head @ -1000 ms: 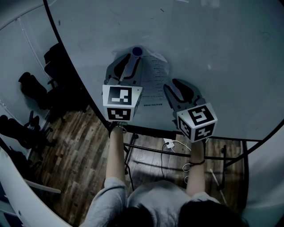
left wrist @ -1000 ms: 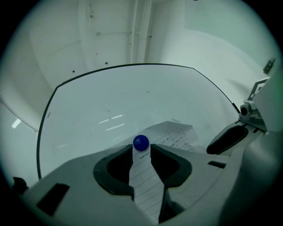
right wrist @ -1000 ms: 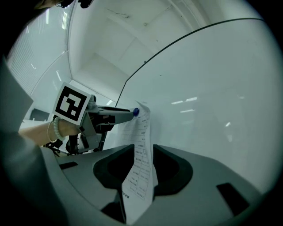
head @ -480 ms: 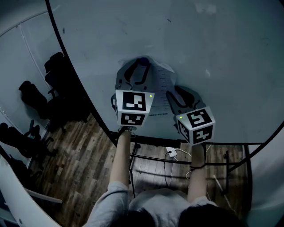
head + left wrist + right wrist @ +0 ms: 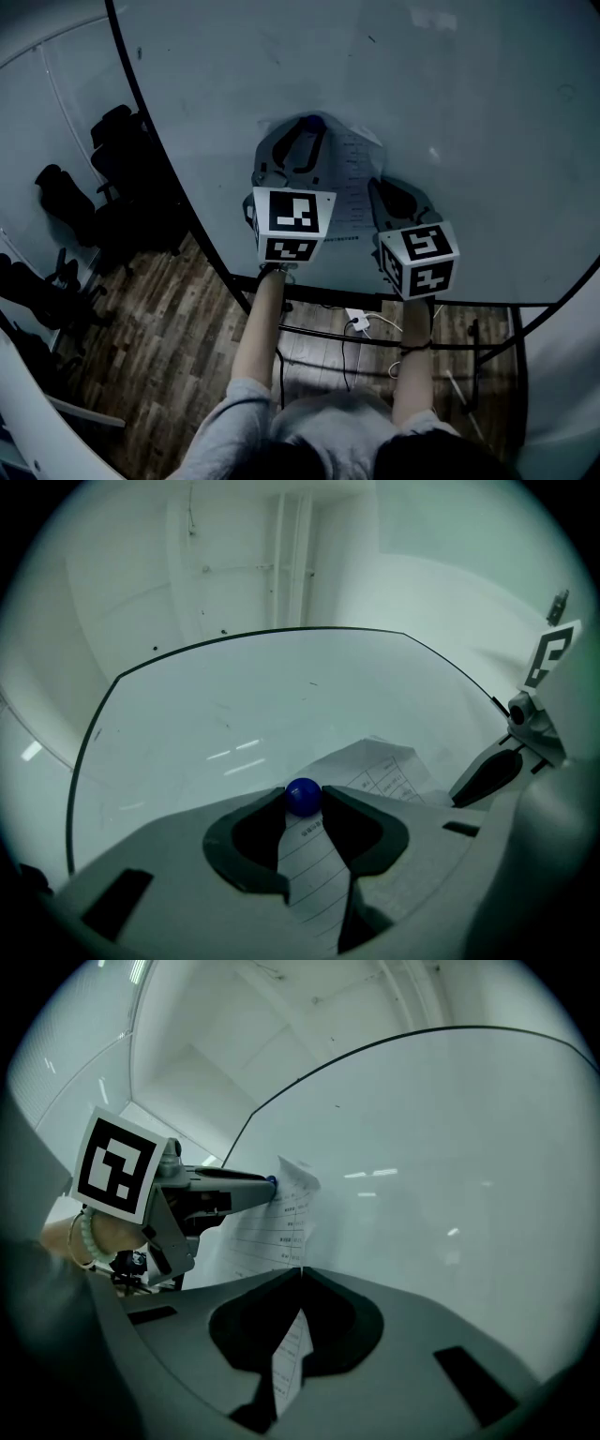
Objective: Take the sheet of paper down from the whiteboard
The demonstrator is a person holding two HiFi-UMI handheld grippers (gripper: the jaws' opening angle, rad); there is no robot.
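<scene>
A printed sheet of paper (image 5: 354, 183) (image 5: 380, 772) (image 5: 289, 1211) hangs on the whiteboard (image 5: 469, 112), pinned at its top by a round blue magnet (image 5: 311, 122) (image 5: 303, 796). My left gripper (image 5: 311, 133) (image 5: 303, 801) is open at the sheet's top. The magnet sits snug between its two fingertips (image 5: 272, 801). My right gripper (image 5: 381, 186) (image 5: 300, 1272) is shut on the sheet's lower right edge, and the paper runs down between its closed jaws. In the right gripper view the left gripper (image 5: 268, 1183) reaches in from the left to the sheet's top.
Dark office chairs (image 5: 122, 141) stand on the wooden floor (image 5: 159, 328) left of the board. Below the board runs its black stand frame (image 5: 375, 337), with a white cable and plug (image 5: 357, 322). My two forearms reach up from below.
The right jaws have shut on the sheet's edge. The left gripper has come up to the magnet, with its jaws now spread either side of it.
</scene>
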